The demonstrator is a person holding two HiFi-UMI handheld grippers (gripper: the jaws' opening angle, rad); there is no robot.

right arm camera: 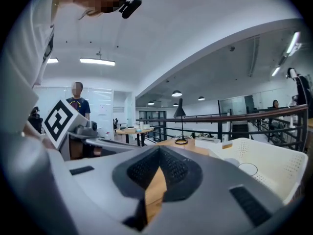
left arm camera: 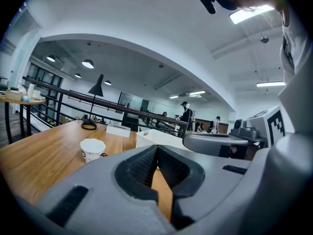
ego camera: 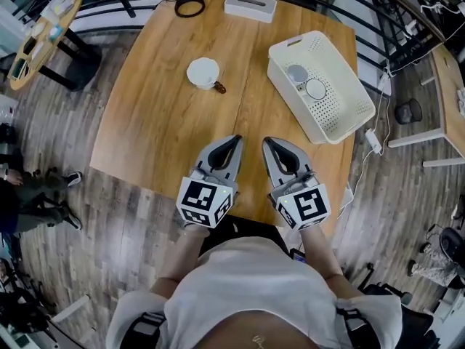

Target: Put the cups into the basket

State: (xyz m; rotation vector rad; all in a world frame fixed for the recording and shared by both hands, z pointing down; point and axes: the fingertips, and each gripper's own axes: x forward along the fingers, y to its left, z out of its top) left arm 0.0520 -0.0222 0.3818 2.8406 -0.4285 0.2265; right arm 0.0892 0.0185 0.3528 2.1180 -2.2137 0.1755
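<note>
Left gripper [ego camera: 234,141] and right gripper [ego camera: 267,142] hang near, pressed shut, empty; next likely spread, reaching for the far cup [ego camera: 203,73].

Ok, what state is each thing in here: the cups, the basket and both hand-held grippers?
White cup: upright on the table, mouth up, not yet in the basket.
Basket: upright on the table, two round cup-like things already inside.
Left hand-held gripper: shut, empty.
Right hand-held gripper: shut, empty.
</note>
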